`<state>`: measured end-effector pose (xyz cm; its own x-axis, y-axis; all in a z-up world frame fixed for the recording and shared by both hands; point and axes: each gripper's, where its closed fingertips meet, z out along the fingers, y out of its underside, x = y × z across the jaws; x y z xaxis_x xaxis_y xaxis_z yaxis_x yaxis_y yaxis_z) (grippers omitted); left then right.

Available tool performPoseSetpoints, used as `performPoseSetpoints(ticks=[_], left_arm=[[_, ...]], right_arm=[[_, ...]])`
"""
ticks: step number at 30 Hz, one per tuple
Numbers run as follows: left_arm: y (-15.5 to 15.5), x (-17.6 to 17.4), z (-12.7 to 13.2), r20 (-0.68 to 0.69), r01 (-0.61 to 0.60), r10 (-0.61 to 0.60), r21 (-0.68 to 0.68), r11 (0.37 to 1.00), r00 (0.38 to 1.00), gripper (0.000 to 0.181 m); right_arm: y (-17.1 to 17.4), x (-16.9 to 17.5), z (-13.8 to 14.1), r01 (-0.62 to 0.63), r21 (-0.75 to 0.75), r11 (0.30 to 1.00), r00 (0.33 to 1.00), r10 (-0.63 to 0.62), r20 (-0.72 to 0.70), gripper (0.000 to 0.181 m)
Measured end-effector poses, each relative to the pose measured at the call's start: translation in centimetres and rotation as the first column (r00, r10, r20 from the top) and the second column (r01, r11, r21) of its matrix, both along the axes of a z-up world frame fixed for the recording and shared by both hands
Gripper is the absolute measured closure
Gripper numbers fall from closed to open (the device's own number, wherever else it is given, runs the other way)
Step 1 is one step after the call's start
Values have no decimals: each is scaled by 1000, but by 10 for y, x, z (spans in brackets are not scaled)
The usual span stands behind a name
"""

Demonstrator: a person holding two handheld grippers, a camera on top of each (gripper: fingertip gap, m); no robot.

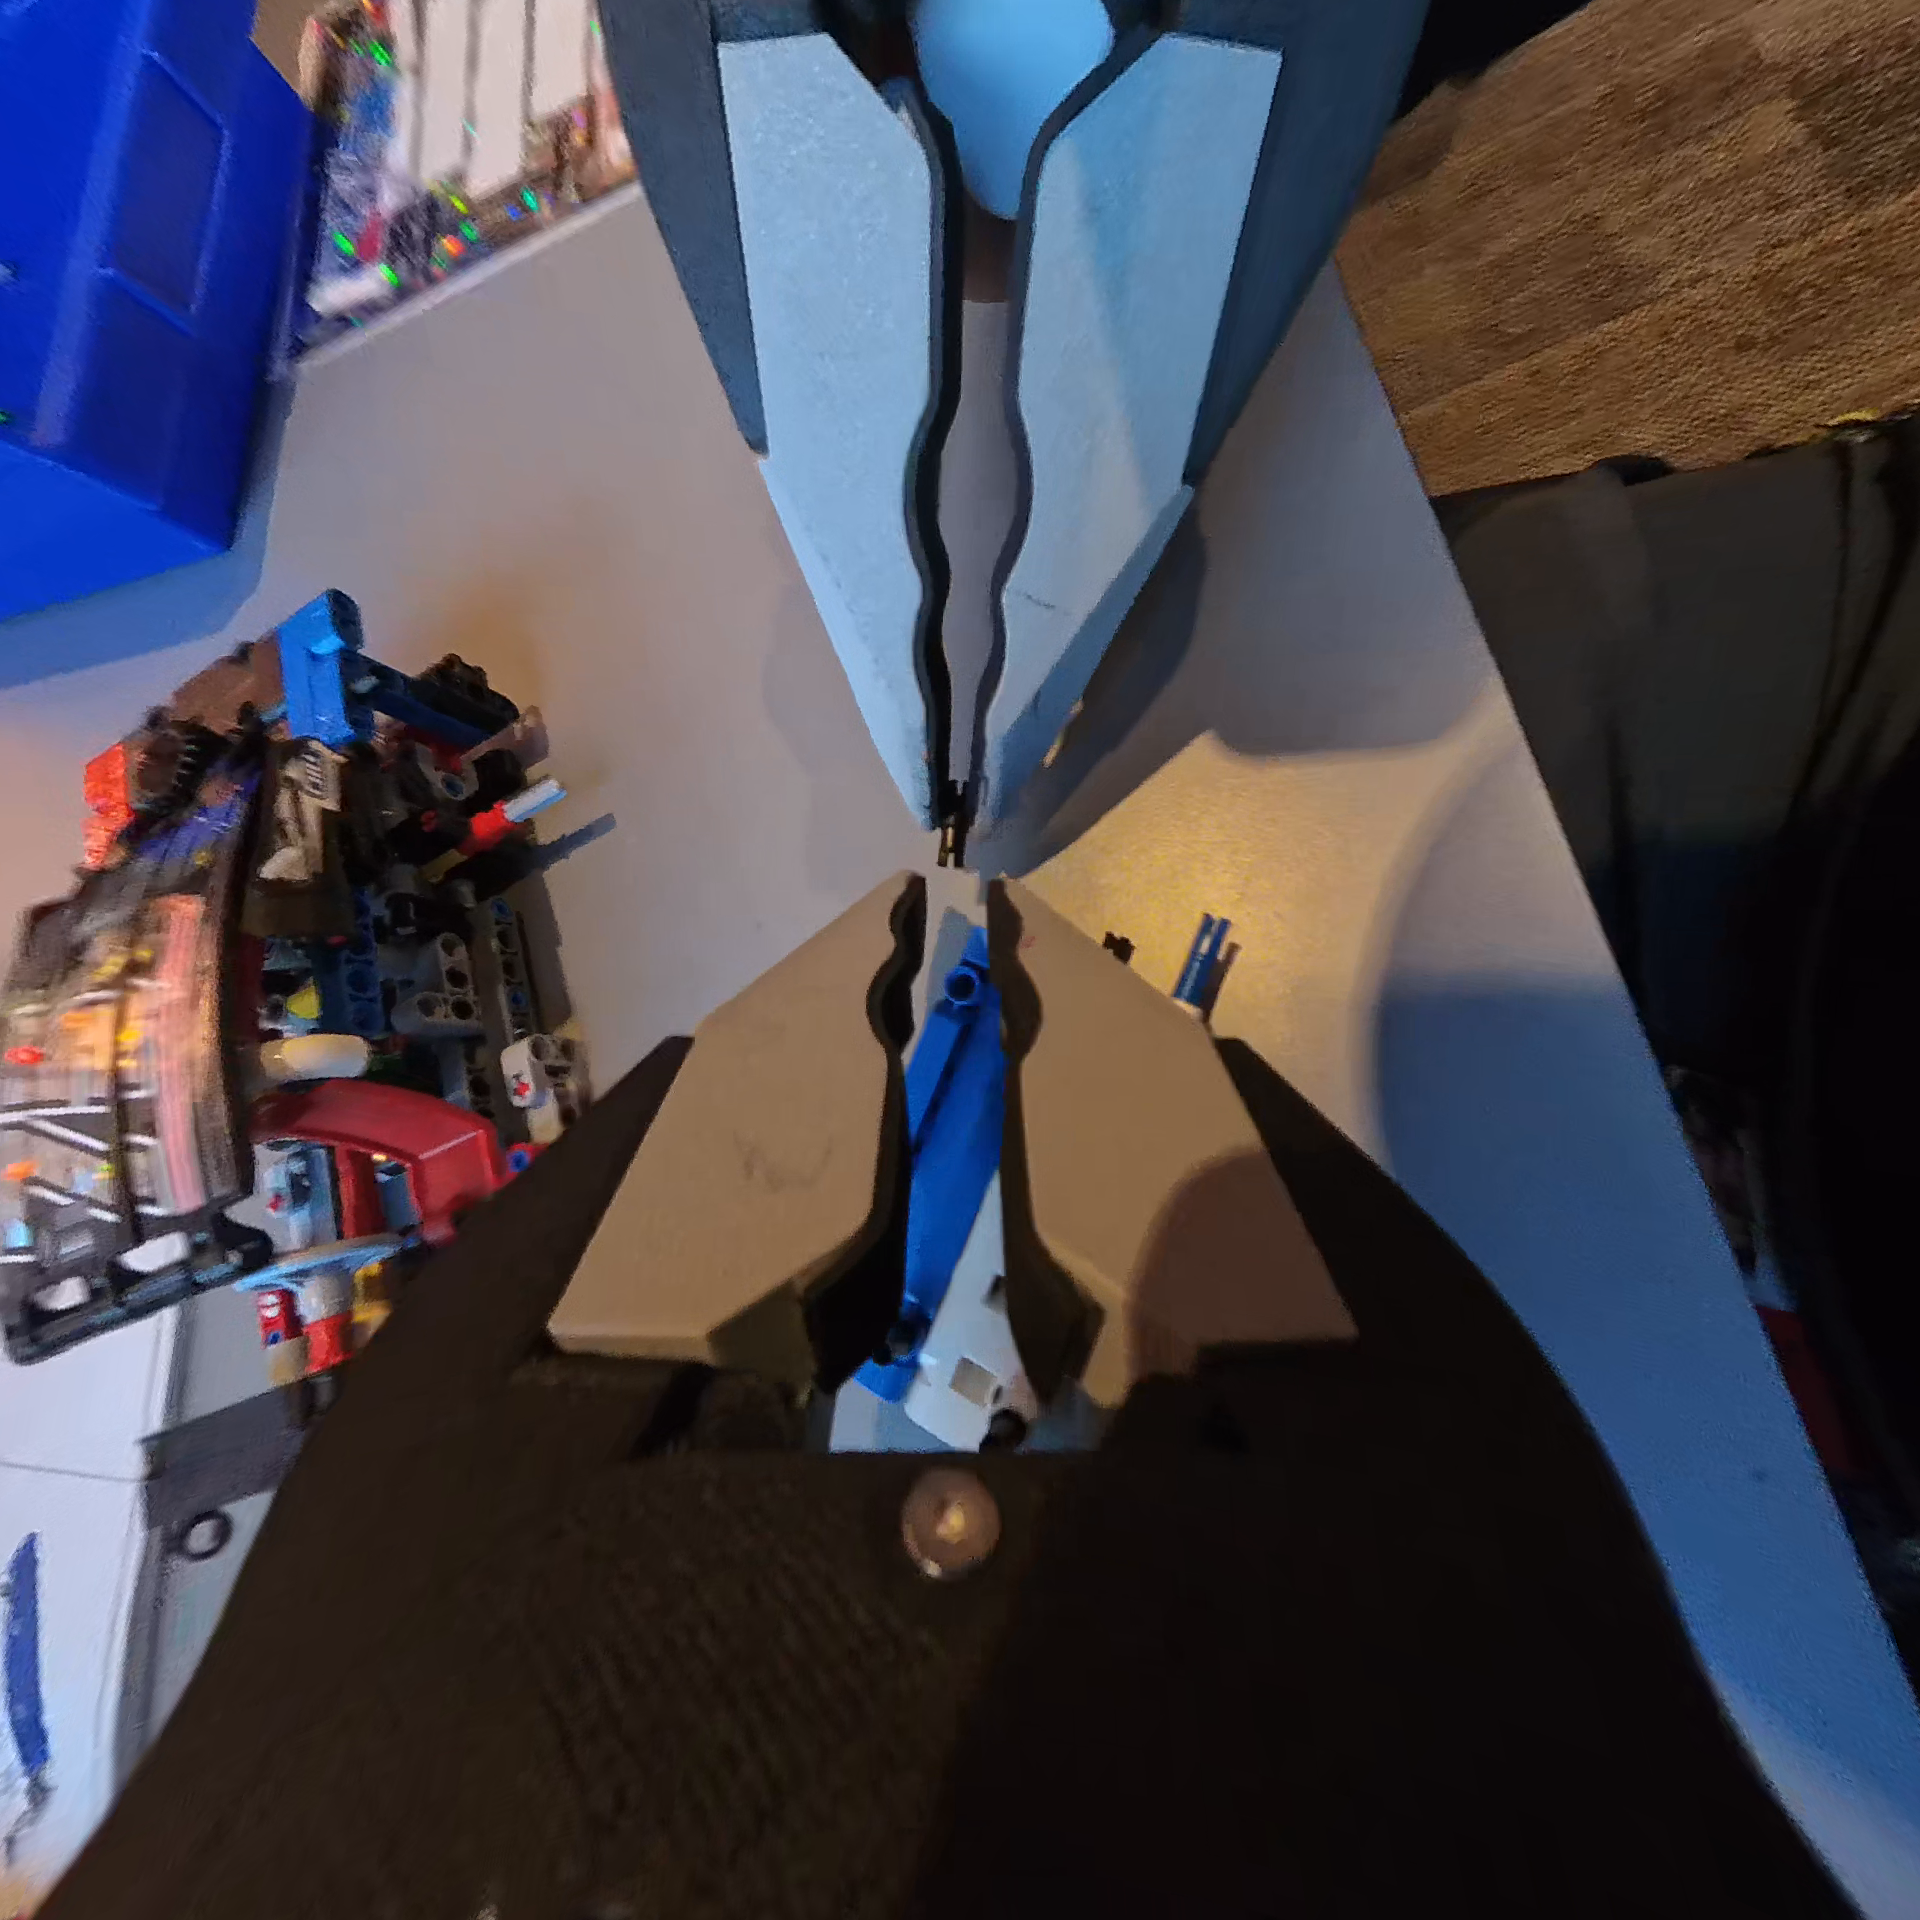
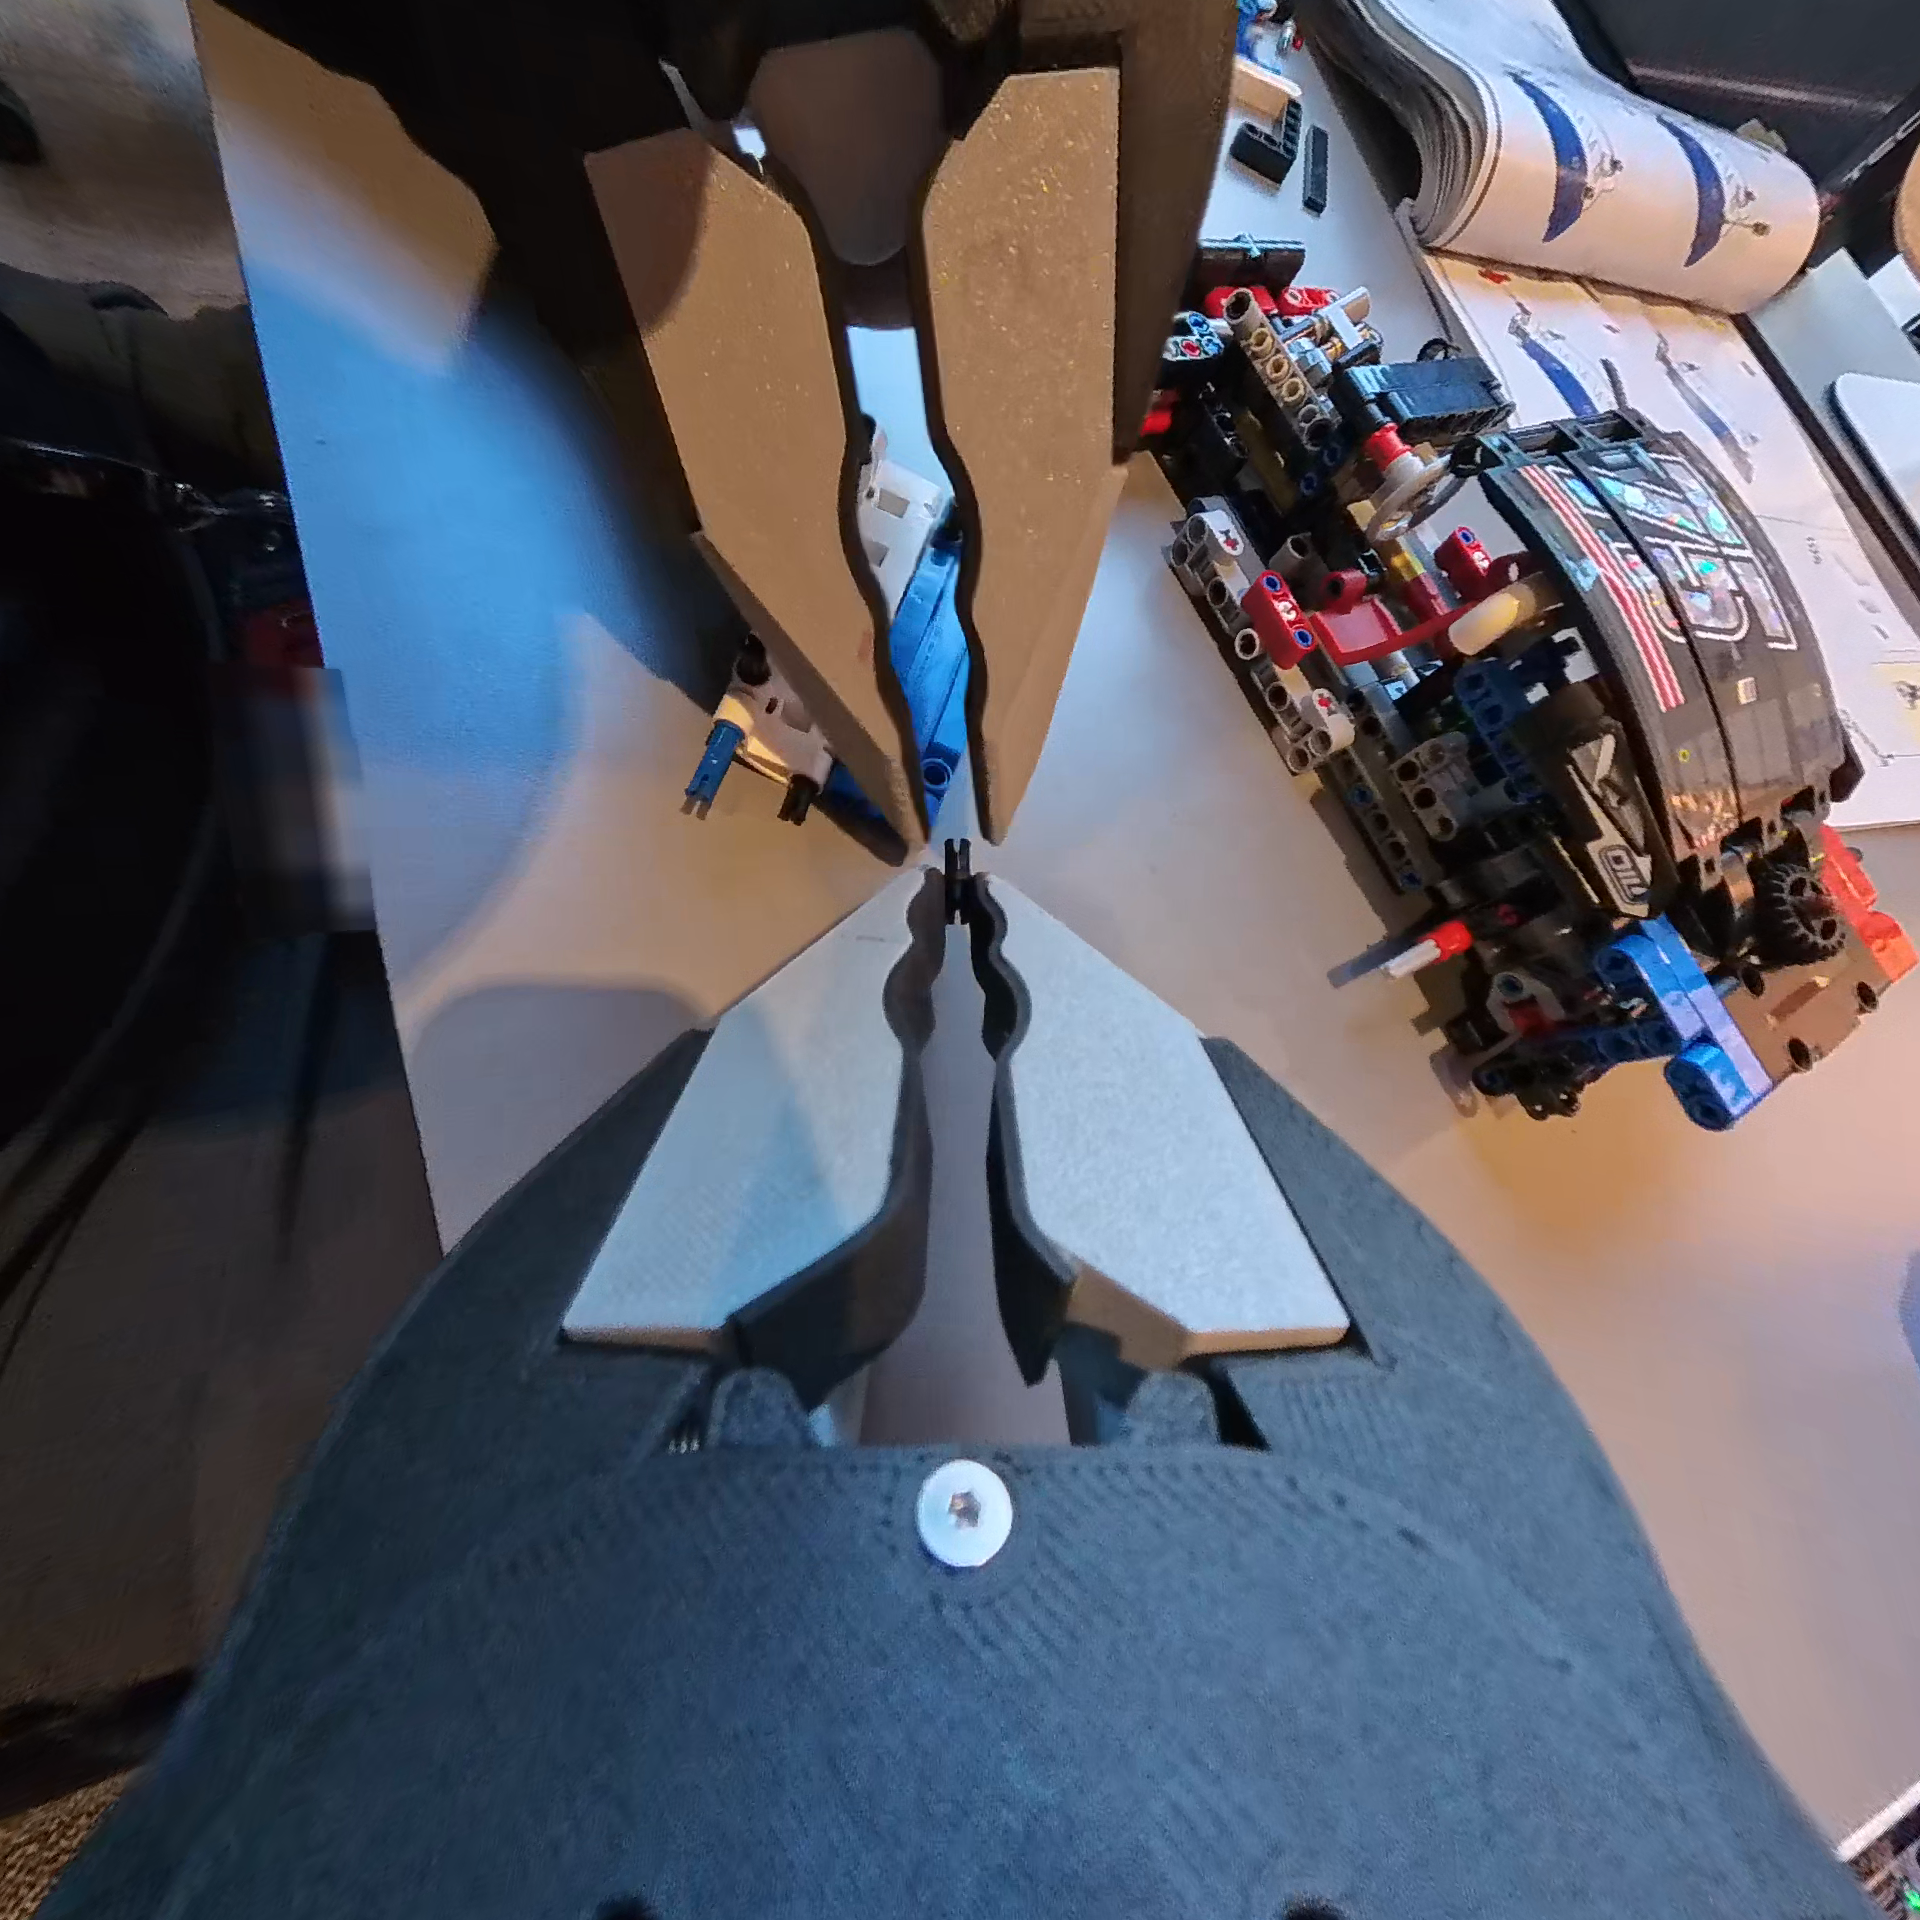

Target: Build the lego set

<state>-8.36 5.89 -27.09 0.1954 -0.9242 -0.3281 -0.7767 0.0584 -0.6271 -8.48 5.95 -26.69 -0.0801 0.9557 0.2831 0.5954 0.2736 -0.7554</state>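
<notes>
Right tool (image 2: 954, 902) pinches a tiny black pin (image 2: 954, 878) at its tips; left tool (image 1: 956, 904), nearly closed, clamps a blue beam (image 1: 956, 1091) of a blue-white piece; tips almost meet above the counter (image 2: 1195, 1039); pin-fitting step, I'd say; next, line pin with hole; car (image 2: 1558, 675) waits far right.

A smooth white tabletop (image 2: 1195, 1039) carries the parts; its straight edge runs along one side above a dark floor. A partly built vehicle model of black, grey, blue and red beam pieces (image 2: 1538, 686) lies on it, just beside an open printed instruction booklet with blue drawings (image 2: 1621, 301) and two loose black beam pieces (image 2: 1294, 145). A blue plastic bin (image 1: 125, 312) stands near the model, and a small blue-and-white assembly with projecting pins (image 2: 790, 717) rests near the table edge.
</notes>
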Motion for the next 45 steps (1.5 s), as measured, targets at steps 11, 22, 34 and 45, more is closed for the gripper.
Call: performPoseSetpoints(ticks=[11,22,34,45], left_arm=[[2,-1,-1,2,-25,25,-53,998,1000,174],[-1,1,-2,-11,-1,1,-19,1000,1000,180],[0,0,-8,-84,6,-2,49,999,996,181],[-1,-1,-10,-96,-14,14,-3,1000,995,181]], right_arm=[[-3,-1,-2,-14,-8,1000,1000,14,12,180],[-3,-2,-4,-9,-6,1000,1000,9,24,179],[-2,-2,-9,-6,-5,1000,999,6,53,180],[-2,-3,-15,3,6,1000,996,-4,93,179]])
